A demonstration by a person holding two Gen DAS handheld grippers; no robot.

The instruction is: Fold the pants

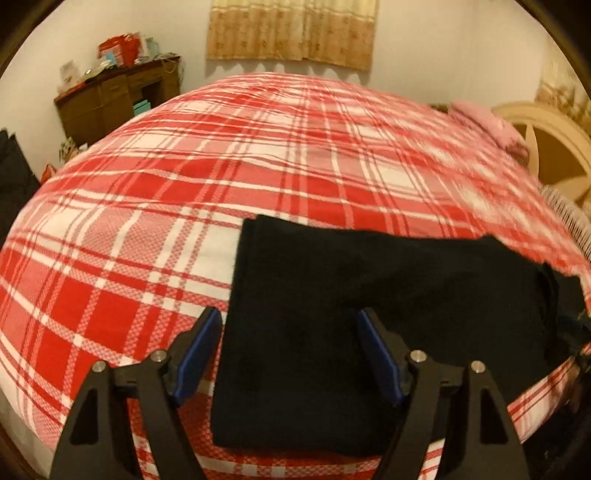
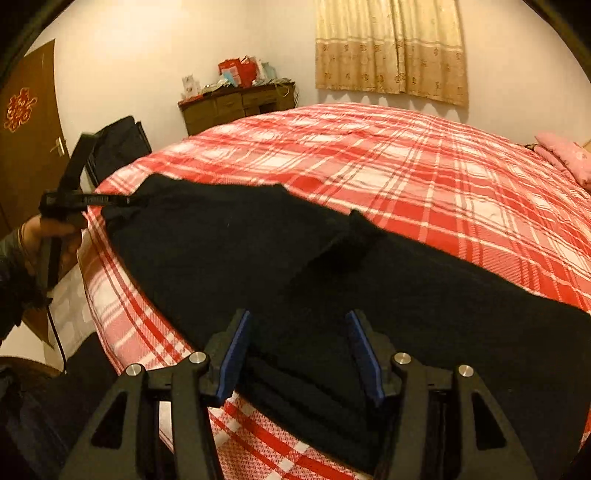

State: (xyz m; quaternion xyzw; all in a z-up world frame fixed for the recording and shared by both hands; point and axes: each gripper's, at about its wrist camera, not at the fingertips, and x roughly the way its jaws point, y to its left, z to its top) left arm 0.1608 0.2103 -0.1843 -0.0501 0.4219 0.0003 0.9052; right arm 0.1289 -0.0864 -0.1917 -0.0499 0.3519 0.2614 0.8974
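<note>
Black pants (image 1: 369, 314) lie flat on the red and white plaid bed (image 1: 184, 184), folded lengthwise along the near edge. My left gripper (image 1: 290, 321) is open, hovering over the pants' left end, its left finger over the bedspread. In the right wrist view the pants (image 2: 258, 258) stretch across the bed's near side, with a small raised fold (image 2: 354, 229) in the middle. My right gripper (image 2: 297, 325) is open above the pants' near edge, holding nothing. The left gripper (image 2: 122, 201) shows at the far left end of the pants, held by a hand (image 2: 48, 236).
A brown dresser (image 1: 122, 99) with clutter stands by the far wall. A curtain (image 1: 291, 33) hangs behind the bed. Pink pillows (image 2: 565, 158) and a cream headboard (image 1: 554, 147) are at the right. A black bag (image 2: 118, 144) and a door (image 2: 29, 140) are at the left.
</note>
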